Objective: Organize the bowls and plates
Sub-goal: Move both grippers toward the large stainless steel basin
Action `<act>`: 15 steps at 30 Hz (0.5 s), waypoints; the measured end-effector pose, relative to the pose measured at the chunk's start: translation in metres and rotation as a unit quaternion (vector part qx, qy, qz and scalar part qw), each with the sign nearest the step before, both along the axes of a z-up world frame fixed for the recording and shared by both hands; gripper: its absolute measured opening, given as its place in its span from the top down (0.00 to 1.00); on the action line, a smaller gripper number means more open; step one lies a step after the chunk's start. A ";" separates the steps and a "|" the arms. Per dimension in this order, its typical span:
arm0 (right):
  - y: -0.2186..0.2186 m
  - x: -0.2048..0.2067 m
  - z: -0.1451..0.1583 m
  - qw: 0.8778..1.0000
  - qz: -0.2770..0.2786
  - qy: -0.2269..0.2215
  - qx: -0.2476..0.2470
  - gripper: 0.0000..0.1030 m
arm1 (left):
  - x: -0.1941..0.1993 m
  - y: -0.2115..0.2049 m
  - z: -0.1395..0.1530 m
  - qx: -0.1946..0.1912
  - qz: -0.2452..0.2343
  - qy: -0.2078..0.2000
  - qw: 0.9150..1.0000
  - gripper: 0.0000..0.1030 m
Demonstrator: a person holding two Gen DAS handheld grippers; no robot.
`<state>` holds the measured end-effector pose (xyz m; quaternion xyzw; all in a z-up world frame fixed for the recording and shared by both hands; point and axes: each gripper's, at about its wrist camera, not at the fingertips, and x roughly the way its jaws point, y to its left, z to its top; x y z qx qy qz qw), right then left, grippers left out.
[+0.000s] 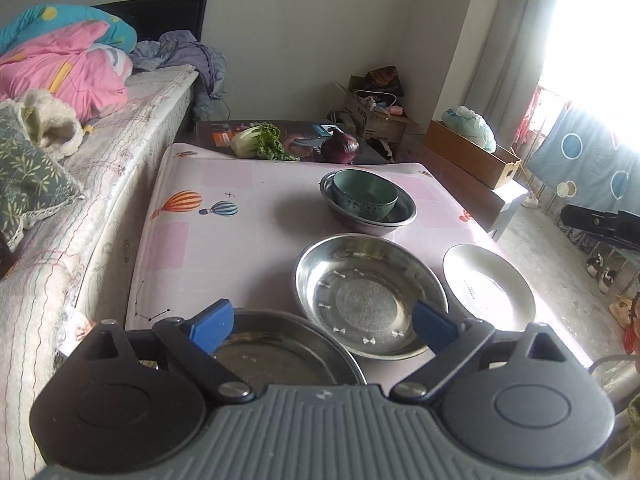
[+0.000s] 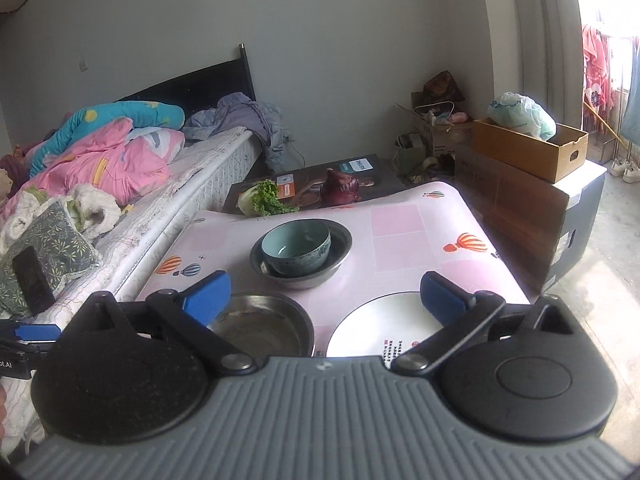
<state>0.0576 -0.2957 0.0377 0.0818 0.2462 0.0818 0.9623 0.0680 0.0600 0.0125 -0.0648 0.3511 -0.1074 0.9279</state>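
On the pink table [image 1: 224, 248] a green ceramic bowl [image 1: 364, 196] sits inside a steel bowl [image 1: 400, 216] at the far side. A steel dish [image 1: 368, 292] lies in the middle, a white plate [image 1: 488, 284] to its right, and another steel dish [image 1: 280, 352] nearest me. My left gripper [image 1: 324, 326] is open and empty above the near dishes. My right gripper [image 2: 324, 294] is open and empty above the white plate [image 2: 376, 328] and a steel dish [image 2: 264, 328]; the green bowl [image 2: 296, 246] in its steel bowl [image 2: 340, 248] lies beyond.
A cabbage [image 1: 260, 140] and a red onion [image 1: 340, 148] lie on a flat box past the table's far edge. A bed [image 1: 80, 184] with quilts runs along the left. Cardboard boxes [image 2: 528, 152] stand to the right.
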 end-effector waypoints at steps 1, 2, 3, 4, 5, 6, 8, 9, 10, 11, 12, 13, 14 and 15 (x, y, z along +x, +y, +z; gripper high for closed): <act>0.010 -0.002 -0.006 1.000 0.011 0.010 0.018 0.01 | -0.008 0.006 -0.003 -0.001 0.016 -0.002 1.000 0.06; 0.016 -0.005 -0.013 0.999 0.020 0.020 0.035 0.01 | -0.018 0.011 -0.006 0.000 0.031 -0.004 1.000 0.06; 0.024 -0.008 -0.020 0.998 0.029 0.031 0.052 0.01 | -0.025 0.017 -0.009 0.000 0.044 -0.005 0.999 0.06; 0.032 -0.010 -0.027 0.996 0.038 0.041 0.062 0.01 | -0.031 0.023 -0.013 -0.002 0.056 -0.004 0.998 0.06; 0.041 -0.013 -0.035 0.995 0.046 0.050 0.068 0.01 | -0.038 0.029 -0.017 -0.003 0.066 -0.002 0.998 0.06; 0.048 -0.016 -0.042 0.994 0.051 0.057 0.072 0.01 | -0.042 0.033 -0.021 -0.003 0.074 0.000 0.997 0.06; 0.066 -0.019 -0.061 0.991 0.062 0.081 0.083 0.01 | -0.049 0.043 -0.032 0.005 0.093 0.013 0.996 0.06; 0.072 -0.020 -0.069 0.990 0.066 0.092 0.090 0.01 | -0.051 0.046 -0.037 0.011 0.101 0.018 0.995 0.06; 0.081 -0.021 -0.081 0.987 0.069 0.108 0.100 0.02 | -0.054 0.049 -0.043 0.019 0.108 0.026 0.994 0.06; 0.088 -0.023 -0.090 0.984 0.073 0.121 0.106 0.03 | -0.055 0.051 -0.048 0.024 0.112 0.031 0.993 0.06; 0.094 -0.023 -0.098 0.982 0.074 0.132 0.110 0.03 | -0.056 0.054 -0.054 0.027 0.117 0.038 0.992 0.06; 0.100 -0.023 -0.105 0.980 0.075 0.142 0.114 0.03 | -0.056 0.057 -0.059 0.029 0.121 0.043 0.991 0.06; 0.104 -0.024 -0.112 0.979 0.077 0.149 0.117 0.05 | -0.057 0.059 -0.064 0.030 0.125 0.047 0.991 0.06; 0.110 -0.024 -0.118 0.977 0.078 0.156 0.121 0.07 | -0.056 0.062 -0.067 0.031 0.130 0.050 0.990 0.06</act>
